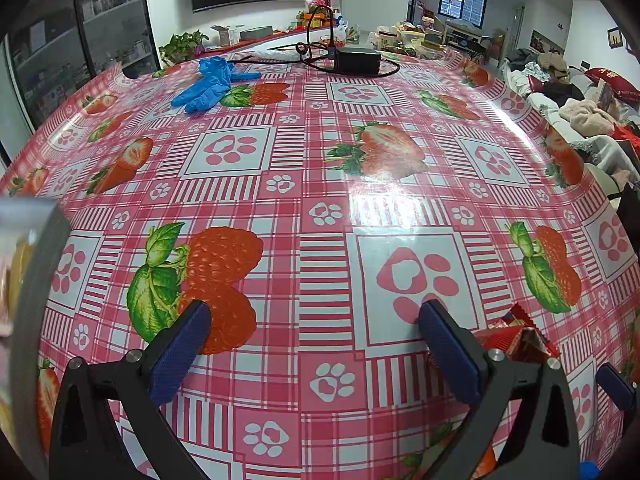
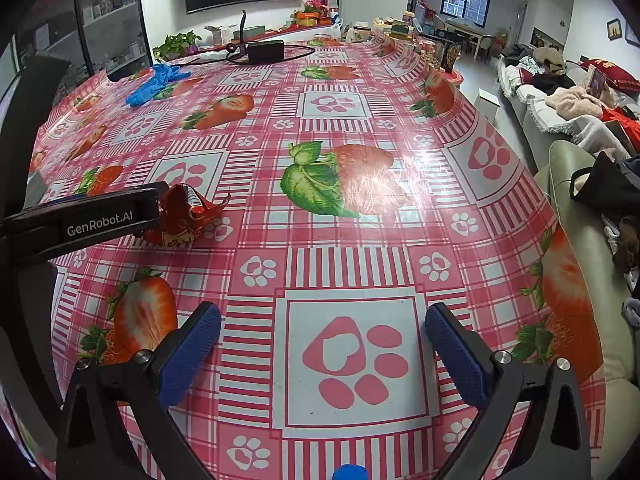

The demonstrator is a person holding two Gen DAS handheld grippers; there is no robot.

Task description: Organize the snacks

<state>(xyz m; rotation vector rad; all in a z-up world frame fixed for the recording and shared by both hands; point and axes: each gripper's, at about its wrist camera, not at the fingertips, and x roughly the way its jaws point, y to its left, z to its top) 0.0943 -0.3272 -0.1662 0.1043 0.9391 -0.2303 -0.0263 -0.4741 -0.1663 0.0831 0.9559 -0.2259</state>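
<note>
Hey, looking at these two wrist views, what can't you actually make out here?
- Red snack packet: in the left wrist view, partly behind the left gripper's finger; its print is unreadable in both views.
- Object at the left edge, left wrist view: blurred and cut off.
- Items beyond the table's far edge: too small.

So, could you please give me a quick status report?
Both grippers open, empty. Red snack packet on the tablecloth, beside left gripper. Right gripper over bare cloth. Nothing obstructing.

tablecloth [image 2: 360, 92] – glossy plastic | snack wrapper [image 2: 182, 216] – crinkled shiny foil
</note>
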